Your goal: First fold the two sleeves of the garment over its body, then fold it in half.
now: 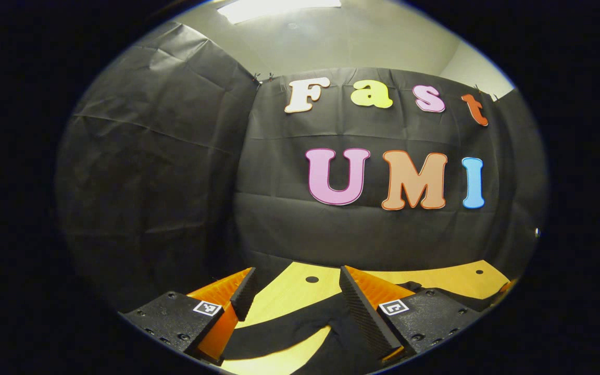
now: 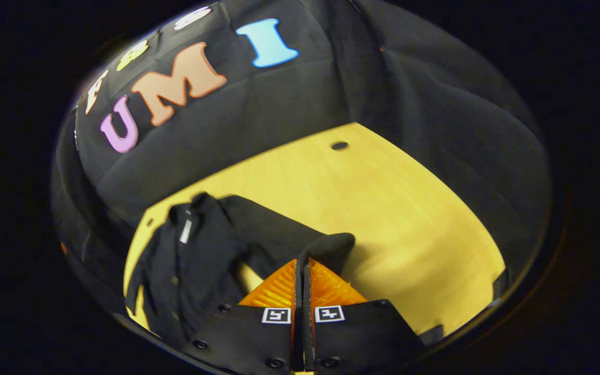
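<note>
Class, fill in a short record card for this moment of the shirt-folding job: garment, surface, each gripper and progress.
garment: dark shirt, spread on the table
surface: yellow wooden table
left gripper: open, above dark cloth, not pinching it
right gripper: shut on the sleeve cuff
progress: that sleeve still lies out to the side, not yet over the body

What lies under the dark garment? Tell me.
Under the dark garment lies the yellow wooden table, bare beyond it and showing through a gap beside the sleeve. The right gripper has its fingers closed on that sleeve. Anything beneath the cloth itself is covered.
</note>
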`<state>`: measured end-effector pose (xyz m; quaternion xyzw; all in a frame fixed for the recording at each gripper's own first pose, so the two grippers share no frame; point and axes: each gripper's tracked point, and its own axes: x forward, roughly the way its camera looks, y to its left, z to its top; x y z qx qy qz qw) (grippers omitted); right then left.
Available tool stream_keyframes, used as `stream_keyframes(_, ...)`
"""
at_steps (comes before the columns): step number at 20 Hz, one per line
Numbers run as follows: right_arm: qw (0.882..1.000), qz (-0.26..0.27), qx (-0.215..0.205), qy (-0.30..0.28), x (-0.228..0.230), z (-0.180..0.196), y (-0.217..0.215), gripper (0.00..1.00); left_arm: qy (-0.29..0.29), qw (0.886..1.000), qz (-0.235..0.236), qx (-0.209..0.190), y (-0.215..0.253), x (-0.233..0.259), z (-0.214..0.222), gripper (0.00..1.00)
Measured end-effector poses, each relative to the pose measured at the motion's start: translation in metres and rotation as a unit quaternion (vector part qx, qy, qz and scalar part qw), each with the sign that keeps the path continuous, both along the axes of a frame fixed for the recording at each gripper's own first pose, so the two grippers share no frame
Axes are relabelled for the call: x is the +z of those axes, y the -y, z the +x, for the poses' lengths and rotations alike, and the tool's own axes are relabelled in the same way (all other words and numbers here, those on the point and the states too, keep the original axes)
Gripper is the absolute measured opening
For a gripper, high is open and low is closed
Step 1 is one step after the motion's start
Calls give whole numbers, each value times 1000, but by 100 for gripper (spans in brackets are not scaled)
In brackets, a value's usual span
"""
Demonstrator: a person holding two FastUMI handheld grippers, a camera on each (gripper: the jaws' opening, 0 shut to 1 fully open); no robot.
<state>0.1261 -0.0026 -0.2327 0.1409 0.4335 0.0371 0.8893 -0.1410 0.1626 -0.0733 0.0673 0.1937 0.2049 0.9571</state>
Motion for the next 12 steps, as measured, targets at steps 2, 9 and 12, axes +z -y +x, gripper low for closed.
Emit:
stream_keyframes(2,999,17,22,30,24,31,-63,3,-9,1000,0,-9,-30,-6,1,94)
stream_keyframes(9,982,-16,177,68,44,93,-290,0,-30,1000,-1,-5,-114,-23,1,94)
stream_keyframes(12,964,-25,260,51,16,99,-383,2,-40,999,-11,14,-136,-31,-12,94)
